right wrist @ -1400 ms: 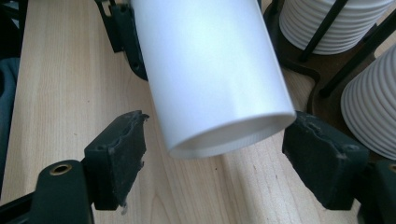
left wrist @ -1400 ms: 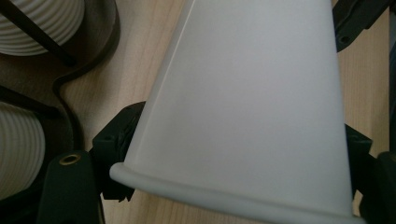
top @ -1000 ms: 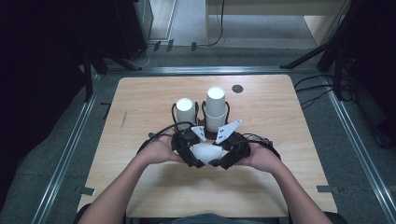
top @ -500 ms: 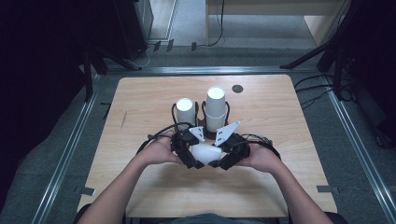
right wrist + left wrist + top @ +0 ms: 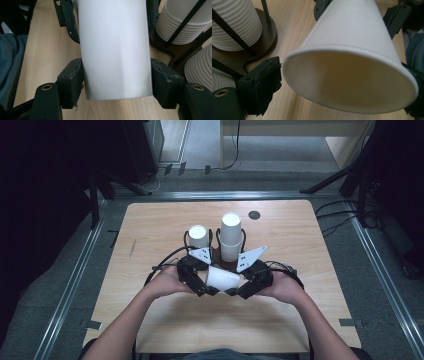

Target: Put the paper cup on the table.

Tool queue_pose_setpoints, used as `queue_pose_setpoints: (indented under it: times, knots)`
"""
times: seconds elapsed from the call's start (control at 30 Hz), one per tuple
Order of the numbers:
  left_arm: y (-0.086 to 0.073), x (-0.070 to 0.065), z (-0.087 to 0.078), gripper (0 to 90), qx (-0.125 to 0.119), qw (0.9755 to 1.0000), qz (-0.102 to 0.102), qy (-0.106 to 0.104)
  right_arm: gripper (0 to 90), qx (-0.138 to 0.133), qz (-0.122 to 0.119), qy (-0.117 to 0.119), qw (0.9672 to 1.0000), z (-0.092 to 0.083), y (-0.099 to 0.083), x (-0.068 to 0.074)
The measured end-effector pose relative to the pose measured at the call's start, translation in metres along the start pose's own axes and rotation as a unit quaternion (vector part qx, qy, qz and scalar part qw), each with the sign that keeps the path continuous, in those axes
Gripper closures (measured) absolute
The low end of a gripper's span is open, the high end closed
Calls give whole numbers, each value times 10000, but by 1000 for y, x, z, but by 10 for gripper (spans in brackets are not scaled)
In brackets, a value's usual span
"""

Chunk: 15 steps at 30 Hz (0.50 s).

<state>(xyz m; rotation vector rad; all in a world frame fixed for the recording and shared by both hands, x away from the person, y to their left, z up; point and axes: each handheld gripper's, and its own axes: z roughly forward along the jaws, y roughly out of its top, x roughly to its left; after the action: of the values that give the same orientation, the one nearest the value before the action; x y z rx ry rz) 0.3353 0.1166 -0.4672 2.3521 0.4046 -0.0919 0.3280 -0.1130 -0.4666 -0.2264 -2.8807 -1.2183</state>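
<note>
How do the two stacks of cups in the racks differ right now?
The right stack stands taller than the left stack, its top cup rising well above the rack wires. The left stack is shorter and sits lower within its rack. The right stack also stands slightly farther from the person. Both are white paper cups, upright, each held in a dark wire rack on the table.

Wooden table [image 5: 150, 225], two cup racks [image 5: 224, 262]

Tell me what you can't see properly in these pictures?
- Paper cup: its base is cut off by the top edge of the left gripper view.
- Taller cup stack: the cup count is too small to make out in the high view.
- Right gripper: the cup hides the jaws' inner faces.
</note>
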Motion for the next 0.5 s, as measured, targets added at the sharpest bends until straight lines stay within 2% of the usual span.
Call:
queue_pose_setpoints:
  times: [0.07,0.1,0.17,0.3,0.37,0.43,0.5]
  knots:
    - [-2,0,-5,62,-354,9993,-40,-76,327,-64,39,35,10000,-2,0,0]
    - [-2,0,-6,70,-466,9987,-119,-185,327,-110,40,43,9999,-3,-1,-1]
    - [-3,0,-8,70,-621,9977,-169,-230,326,-147,65,48,9999,-5,-1,-1]
    - [-4,0,-9,71,-774,9958,-244,-418,326,-309,155,175,9992,-8,-2,-3]
    - [-4,-1,-8,81,-766,9959,-218,-429,326,-378,170,201,9989,-10,-2,-3]
    - [-5,-3,-8,156,-832,9959,-100,-337,326,-423,178,234,9987,-10,-2,-3]
    - [-5,-3,-7,173,-839,9958,-81,-358,326,-427,195,268,9985,-10,-1,-3]
